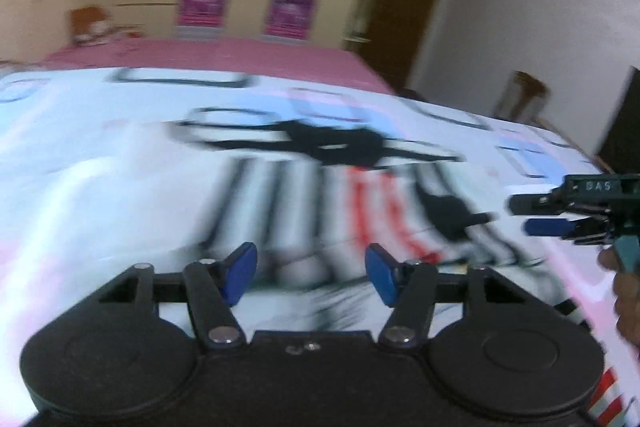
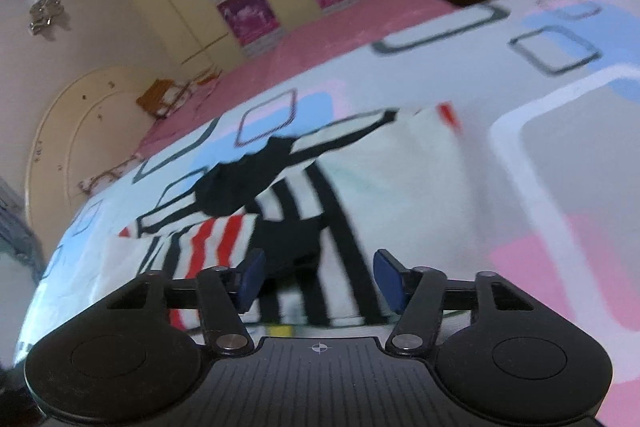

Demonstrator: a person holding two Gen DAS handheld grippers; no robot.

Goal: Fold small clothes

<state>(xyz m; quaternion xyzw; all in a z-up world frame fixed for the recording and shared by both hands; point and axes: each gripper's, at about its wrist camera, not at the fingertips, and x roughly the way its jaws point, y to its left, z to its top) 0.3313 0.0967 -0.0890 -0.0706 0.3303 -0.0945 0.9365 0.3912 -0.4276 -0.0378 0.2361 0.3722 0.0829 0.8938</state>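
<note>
Your striped garment (image 2: 304, 211) lies spread on the patterned bedspread (image 2: 560, 155), near the bed's front edge, black, white and red bands showing. Your left gripper (image 1: 311, 273) hangs over it, jaws parted, nothing between them. Your right gripper (image 2: 318, 281) also stands open above the cloth, gripping nothing.

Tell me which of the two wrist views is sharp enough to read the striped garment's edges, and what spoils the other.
Right wrist view: the striped garment has mostly crisp stripes, with only mild smear; fisheye bends the bed sheet. Left wrist view: heavy motion blur streaks the garment sideways, though the left gripper itself stays sharp.
</note>
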